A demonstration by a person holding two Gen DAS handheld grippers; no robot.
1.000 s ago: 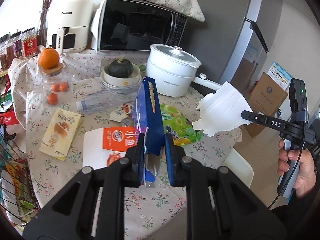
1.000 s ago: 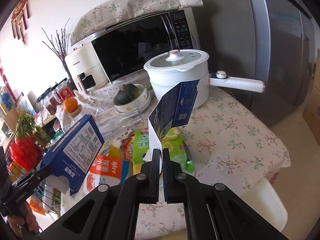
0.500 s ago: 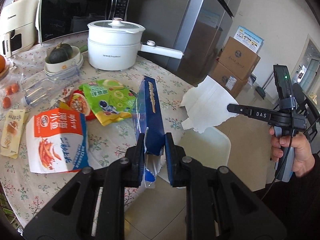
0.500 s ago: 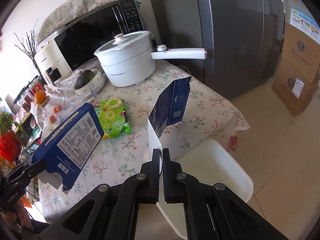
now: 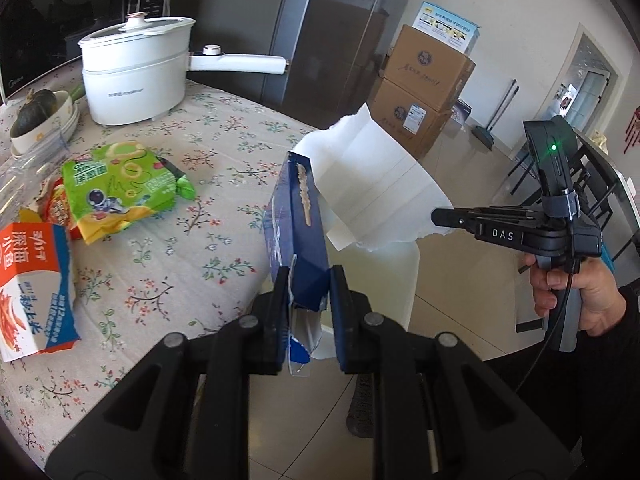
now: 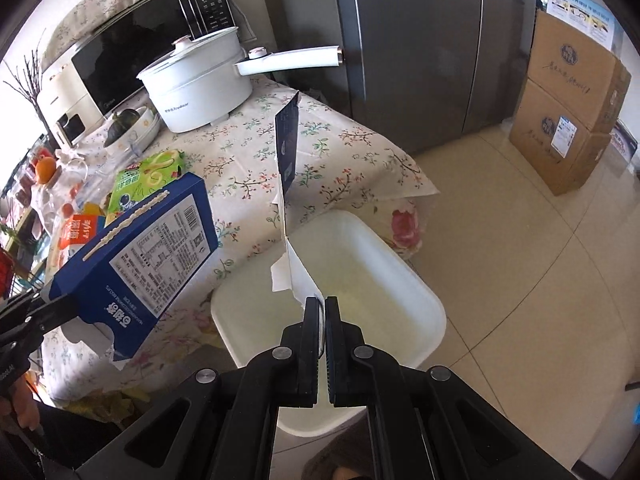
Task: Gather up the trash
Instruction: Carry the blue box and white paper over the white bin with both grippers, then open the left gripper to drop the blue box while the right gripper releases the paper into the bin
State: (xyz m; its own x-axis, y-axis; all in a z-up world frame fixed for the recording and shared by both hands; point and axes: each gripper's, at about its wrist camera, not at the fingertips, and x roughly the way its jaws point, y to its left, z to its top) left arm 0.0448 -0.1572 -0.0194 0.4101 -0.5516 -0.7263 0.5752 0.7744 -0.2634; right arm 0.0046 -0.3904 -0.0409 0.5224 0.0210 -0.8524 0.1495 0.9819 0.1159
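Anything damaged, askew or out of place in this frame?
The blue box in the left tool is torn open at its bottom end, with ragged flaps hanging. The right tool grips a torn-off flattened carton piece. Opened snack bags lie scattered on the table. The white bin looks undamaged.

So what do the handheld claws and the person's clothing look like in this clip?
Both are matte black plastic claws with forked arms and silver pivot bolts. The left claw has blue pads. The right claw is marked "DAS", with a grey handle, a black cable and a green light. The sleeve is black.
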